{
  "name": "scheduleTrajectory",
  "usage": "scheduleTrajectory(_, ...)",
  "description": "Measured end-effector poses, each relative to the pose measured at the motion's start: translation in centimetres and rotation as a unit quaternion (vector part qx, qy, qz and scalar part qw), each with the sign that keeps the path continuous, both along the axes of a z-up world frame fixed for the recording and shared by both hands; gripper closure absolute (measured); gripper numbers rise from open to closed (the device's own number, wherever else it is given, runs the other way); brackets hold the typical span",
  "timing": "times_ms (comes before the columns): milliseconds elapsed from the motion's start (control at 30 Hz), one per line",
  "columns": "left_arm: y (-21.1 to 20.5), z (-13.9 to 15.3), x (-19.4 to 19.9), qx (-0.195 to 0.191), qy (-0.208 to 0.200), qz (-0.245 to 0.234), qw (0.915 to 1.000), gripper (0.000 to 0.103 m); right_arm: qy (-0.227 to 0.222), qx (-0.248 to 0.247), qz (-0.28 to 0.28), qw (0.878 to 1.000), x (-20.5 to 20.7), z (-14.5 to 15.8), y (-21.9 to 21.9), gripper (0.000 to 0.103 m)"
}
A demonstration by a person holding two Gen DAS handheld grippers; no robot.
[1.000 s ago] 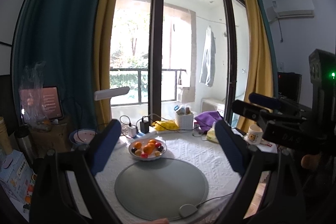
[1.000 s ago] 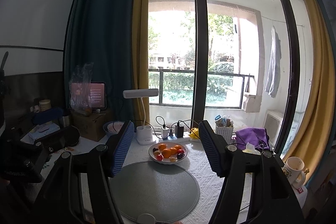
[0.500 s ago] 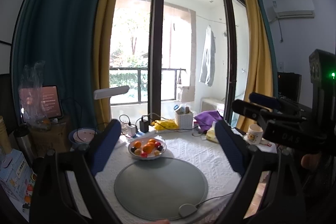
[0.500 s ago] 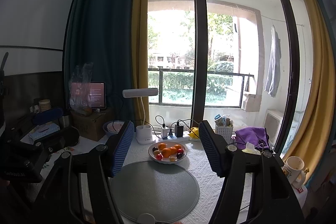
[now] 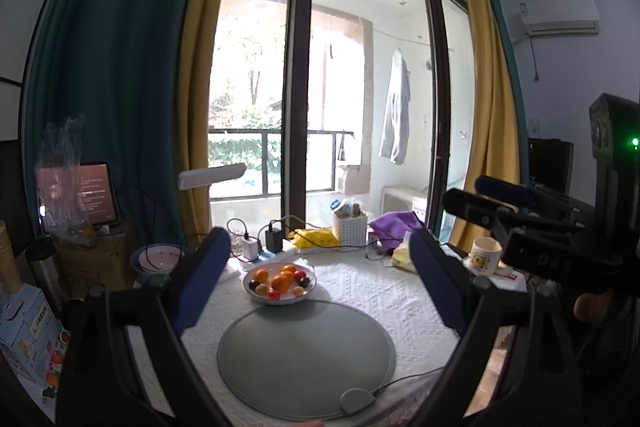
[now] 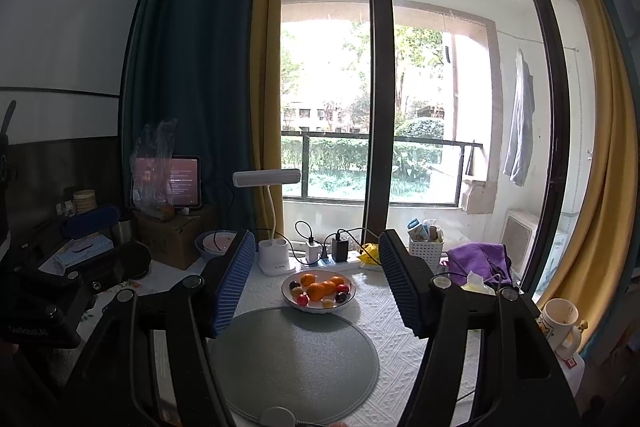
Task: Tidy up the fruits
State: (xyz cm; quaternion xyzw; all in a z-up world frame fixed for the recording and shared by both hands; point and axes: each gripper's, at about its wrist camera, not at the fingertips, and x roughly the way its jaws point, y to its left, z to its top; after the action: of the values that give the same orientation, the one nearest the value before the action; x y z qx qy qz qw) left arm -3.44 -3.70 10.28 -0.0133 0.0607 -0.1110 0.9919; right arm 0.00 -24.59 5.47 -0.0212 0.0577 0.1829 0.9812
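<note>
A white bowl [image 5: 280, 294] [image 6: 318, 303] sits on the white tablecloth just beyond a round grey mat [image 5: 306, 353] [image 6: 294, 357]. It holds several oranges [image 5: 282, 282] [image 6: 317, 290], dark plums [image 5: 305, 281] and small red and yellow fruits [image 5: 273, 293]. My left gripper [image 5: 318, 259] hovers well short of the bowl, jaws wide apart and empty. My right gripper [image 6: 318, 259] also hangs back from the bowl, open with nothing between its blue pads [image 6: 234, 283]. The right gripper's body [image 5: 552, 235] shows at the right of the left wrist view.
Behind the bowl lie a power strip with chargers [image 6: 328, 257], a white desk lamp [image 6: 272, 223], a white basket [image 6: 426, 249], a purple cloth [image 6: 478, 257] and a yellow bag [image 5: 314, 237]. A mug [image 6: 560, 323] stands at the right edge; a pink bowl [image 6: 218, 243] and boxes [image 6: 176, 231] stand left.
</note>
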Motion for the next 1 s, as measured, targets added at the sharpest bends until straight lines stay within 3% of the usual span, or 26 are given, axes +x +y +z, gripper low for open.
scheduleTrajectory(1000,-0.38,0.06,-0.04,-0.001,0.002,-0.002,1.0000,0.011,-0.001,-0.002,-0.003,1.000,-0.16,0.00,-0.02,0.035)
